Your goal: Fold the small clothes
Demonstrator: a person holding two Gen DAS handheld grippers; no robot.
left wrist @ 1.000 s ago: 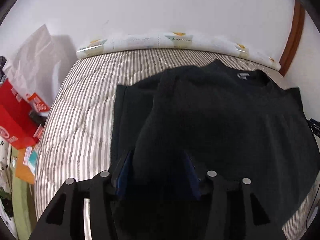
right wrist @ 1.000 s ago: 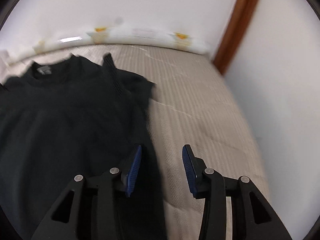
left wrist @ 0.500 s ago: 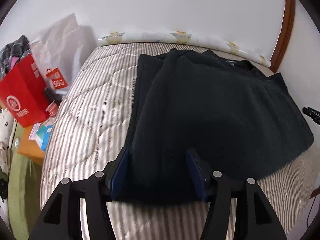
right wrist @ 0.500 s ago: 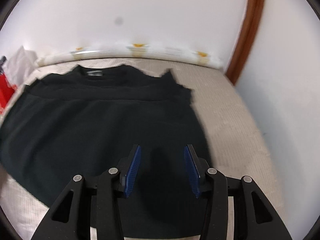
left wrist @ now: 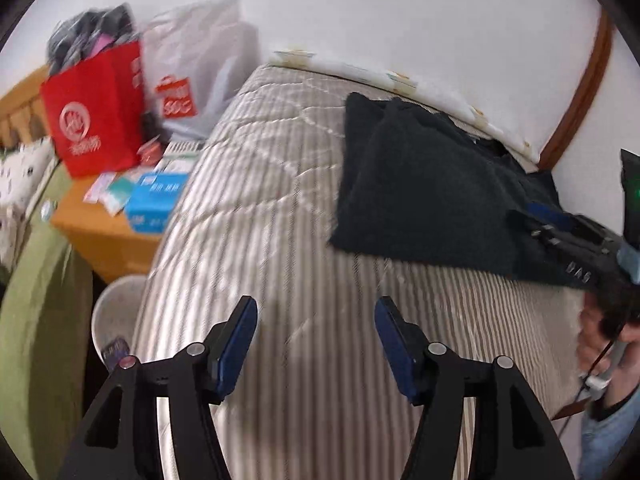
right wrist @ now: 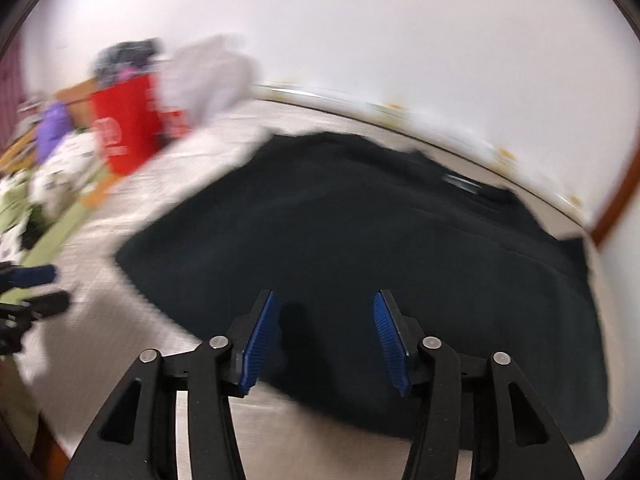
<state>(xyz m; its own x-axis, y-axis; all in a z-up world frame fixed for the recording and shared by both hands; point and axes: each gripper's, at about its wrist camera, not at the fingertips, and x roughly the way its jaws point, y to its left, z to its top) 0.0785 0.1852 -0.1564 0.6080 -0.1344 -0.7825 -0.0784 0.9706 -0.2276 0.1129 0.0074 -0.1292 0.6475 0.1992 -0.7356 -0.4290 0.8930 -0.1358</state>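
A black sweater (left wrist: 424, 188) lies spread on the striped mattress (left wrist: 256, 220), its collar toward the far wall. My left gripper (left wrist: 316, 340) is open and empty, over bare mattress below and left of the sweater's hem. My right gripper (right wrist: 324, 332) is open and empty, its fingers just above the sweater (right wrist: 380, 240) near its hem. The right gripper also shows at the right edge of the left wrist view (left wrist: 560, 236), over the sweater. The left gripper's fingertips (right wrist: 36, 276) show at the left edge of the blurred right wrist view.
A red shopping bag (left wrist: 96, 120) and a white plastic bag (left wrist: 192, 64) stand left of the bed on a wooden stand (left wrist: 92, 228) with a blue box (left wrist: 156, 200). A white bin (left wrist: 116, 320) sits below. A wall runs behind the bed, with a brown door frame (left wrist: 580, 96) at right.
My left gripper has pulled back and left off the sweater, which is now clear of its fingers. My right gripper has swung left and stays over the sweater's hem. Both views are blurred by motion.
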